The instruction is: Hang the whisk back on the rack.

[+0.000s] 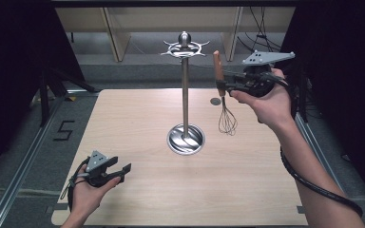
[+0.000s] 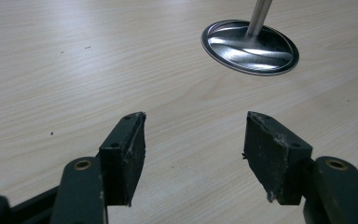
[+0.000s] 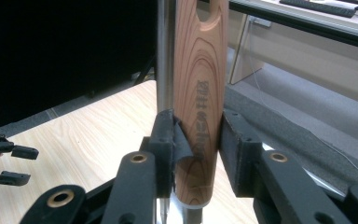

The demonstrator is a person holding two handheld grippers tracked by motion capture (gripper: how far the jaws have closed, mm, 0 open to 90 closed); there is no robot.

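Whisk: a whisk with a flat reddish-brown wooden handle and dark wire loops (image 1: 223,97) hangs upright in the air over the far right part of the table, handle up and wires down; the handle has a slot near its top and printed lettering along its face.
Left claw: the left claw (image 1: 122,172) is held low over the near left of the pale wooden table (image 1: 247,185), its black pads apart with nothing between them.
Right claw: the right claw (image 1: 221,84) is clamped on the lower part of the handle, pads pressing both flat sides.
Stand: a tall polished steel hanging stand with a round dish base and a ring of curved hooks at the top (image 1: 185,102) rises at the table's middle, just left of the whisk, apart from it.
Mark: a small grey round spot (image 1: 215,101) lies on the table behind the whisk.
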